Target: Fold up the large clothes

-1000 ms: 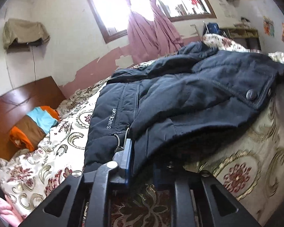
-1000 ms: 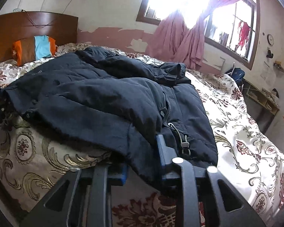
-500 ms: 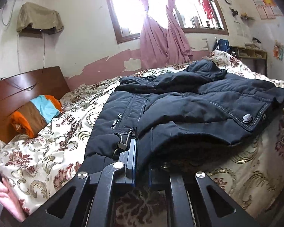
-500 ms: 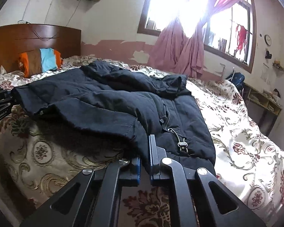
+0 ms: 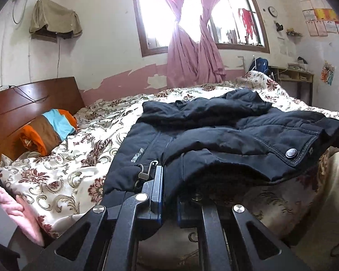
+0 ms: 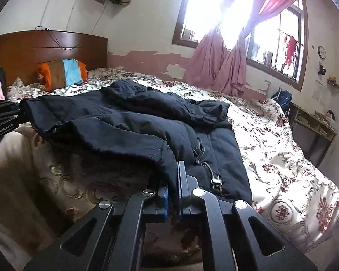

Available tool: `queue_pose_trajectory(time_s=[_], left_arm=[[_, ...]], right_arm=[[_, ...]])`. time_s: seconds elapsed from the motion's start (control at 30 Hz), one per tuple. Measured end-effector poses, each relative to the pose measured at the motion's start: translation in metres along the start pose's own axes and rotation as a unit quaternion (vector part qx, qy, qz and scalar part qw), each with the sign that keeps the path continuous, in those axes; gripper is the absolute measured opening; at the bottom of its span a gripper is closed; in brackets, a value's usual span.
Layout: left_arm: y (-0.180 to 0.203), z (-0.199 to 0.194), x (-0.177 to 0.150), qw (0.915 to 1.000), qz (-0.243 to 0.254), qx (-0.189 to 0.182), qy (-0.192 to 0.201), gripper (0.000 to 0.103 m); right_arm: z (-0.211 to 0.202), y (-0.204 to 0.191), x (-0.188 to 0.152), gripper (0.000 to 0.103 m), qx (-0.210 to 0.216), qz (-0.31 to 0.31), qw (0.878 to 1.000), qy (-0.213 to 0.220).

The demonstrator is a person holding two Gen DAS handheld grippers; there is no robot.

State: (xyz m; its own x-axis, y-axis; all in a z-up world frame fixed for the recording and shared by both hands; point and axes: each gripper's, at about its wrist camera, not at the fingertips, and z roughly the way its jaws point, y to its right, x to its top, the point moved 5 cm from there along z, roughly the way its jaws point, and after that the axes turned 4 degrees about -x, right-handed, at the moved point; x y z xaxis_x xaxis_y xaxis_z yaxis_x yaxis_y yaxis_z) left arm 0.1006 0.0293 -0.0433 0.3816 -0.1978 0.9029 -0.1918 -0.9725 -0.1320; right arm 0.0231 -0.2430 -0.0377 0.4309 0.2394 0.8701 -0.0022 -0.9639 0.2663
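A large dark navy padded jacket (image 5: 226,135) lies spread on the floral bed cover, its near hem lifted off the bed. My left gripper (image 5: 169,192) is shut on the hem at one corner, beside a drawcord toggle (image 5: 143,176). My right gripper (image 6: 173,187) is shut on the hem at the other corner, next to another toggle (image 6: 215,181). The jacket (image 6: 135,122) stretches between the two. The left gripper (image 6: 4,117) shows at the left edge of the right wrist view, holding the far corner.
A floral cream bed cover (image 5: 63,180) spreads over the bed. A wooden headboard (image 5: 22,103) and an orange, brown and blue pillow (image 5: 49,128) are at the far left. A window with pink curtains (image 5: 192,52) and a desk (image 6: 314,124) stand behind the bed.
Both grippers have closed tighter on the jacket hem and lifted it. The views have tilted up, and the hem now hangs above the bed cover.
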Motion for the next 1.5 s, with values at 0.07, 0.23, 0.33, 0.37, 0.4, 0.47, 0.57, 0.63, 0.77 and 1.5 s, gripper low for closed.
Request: queue_pose_trajectory(time_s=[0.07, 0.23, 0.33, 0.37, 0.4, 0.47, 0.57, 0.63, 0.77, 1.5], left_arm=[[0.002, -0.004, 0.005, 1.0000, 0.004, -0.001, 0.004, 0.008], [0.000, -0.003, 0.031, 0.9994, 0.015, 0.002, 0.030, 0.008], [-0.005, 0.005, 0.053, 0.9987, 0.022, -0.002, 0.046, 0.008], [-0.007, 0.009, 0.061, 0.9985, 0.023, -0.005, 0.050, 0.008], [-0.008, 0.012, 0.069, 0.9982, 0.024, -0.010, 0.055, 0.008], [-0.009, 0.019, 0.084, 0.9974, 0.030, -0.015, 0.063, 0.008], [-0.008, 0.030, 0.106, 0.9962, 0.043, -0.018, 0.074, 0.008], [-0.008, 0.039, 0.118, 0.9953, 0.053, -0.016, 0.079, 0.008], [-0.012, 0.061, 0.141, 0.9951, 0.058, -0.021, 0.078, 0.008], [-0.030, 0.151, 0.216, 0.9972, 0.024, -0.018, 0.068, 0.008]], right_arm=[[-0.007, 0.004, 0.008, 0.005, 0.002, 0.003, 1.000, 0.004], [-0.009, 0.020, 0.038, 0.005, 0.015, 0.036, 0.999, 0.038], [0.000, 0.027, 0.055, 0.005, 0.006, 0.047, 0.997, 0.060], [0.004, 0.030, 0.062, 0.005, -0.004, 0.047, 0.997, 0.068], [0.010, 0.029, 0.068, 0.005, -0.013, 0.047, 0.996, 0.073], [0.017, 0.028, 0.078, 0.005, -0.024, 0.047, 0.995, 0.082], [0.029, 0.027, 0.094, 0.005, -0.034, 0.046, 0.994, 0.098], [0.040, 0.029, 0.108, 0.005, -0.037, 0.038, 0.993, 0.109], [0.062, 0.031, 0.132, 0.005, -0.044, 0.021, 0.991, 0.126], [0.133, 0.021, 0.231, 0.005, -0.082, -0.101, 0.982, 0.137]])
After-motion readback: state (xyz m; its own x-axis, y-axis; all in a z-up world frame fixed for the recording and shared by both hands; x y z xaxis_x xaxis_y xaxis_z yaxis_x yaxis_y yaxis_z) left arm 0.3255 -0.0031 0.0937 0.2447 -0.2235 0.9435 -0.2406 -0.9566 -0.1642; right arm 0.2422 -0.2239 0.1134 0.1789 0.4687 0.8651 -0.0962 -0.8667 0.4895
